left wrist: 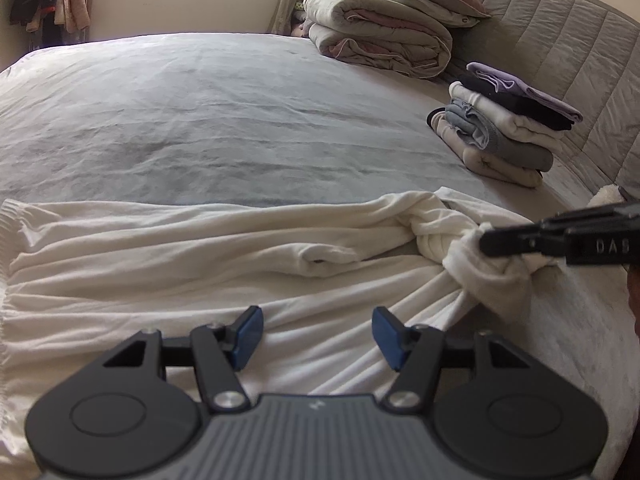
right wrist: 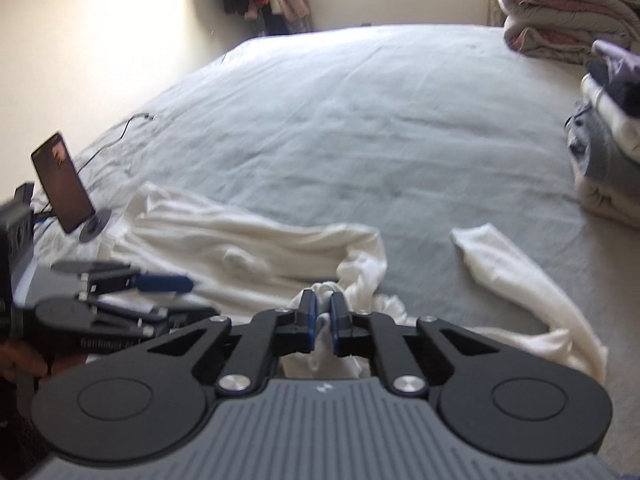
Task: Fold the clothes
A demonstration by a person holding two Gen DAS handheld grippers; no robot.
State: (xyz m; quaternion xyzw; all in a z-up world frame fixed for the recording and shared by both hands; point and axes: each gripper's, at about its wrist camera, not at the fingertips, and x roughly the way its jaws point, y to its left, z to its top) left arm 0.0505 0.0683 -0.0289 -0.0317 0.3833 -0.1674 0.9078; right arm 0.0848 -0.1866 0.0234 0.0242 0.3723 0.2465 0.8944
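A white garment (left wrist: 168, 256) lies crumpled across the near part of the bed, its ribbed hem at the left. My left gripper (left wrist: 318, 334) hovers open just above its smooth lower part, nothing between the blue pads. My right gripper (right wrist: 323, 322) is shut on a bunched white fold of the same garment (right wrist: 224, 240); in the left wrist view the right gripper (left wrist: 486, 242) comes in from the right edge, pinching a knotted clump. One sleeve (right wrist: 516, 280) trails off to the right. The left gripper (right wrist: 160, 284) shows at the left of the right wrist view.
A stack of folded clothes (left wrist: 504, 124) sits against the padded headboard (left wrist: 580, 52), with rolled quilts and pillows (left wrist: 384, 28) behind it. A phone on a stand (right wrist: 64, 184) with a cable stands at the bed's left side. Grey bedsheet (left wrist: 224, 120) spreads beyond the garment.
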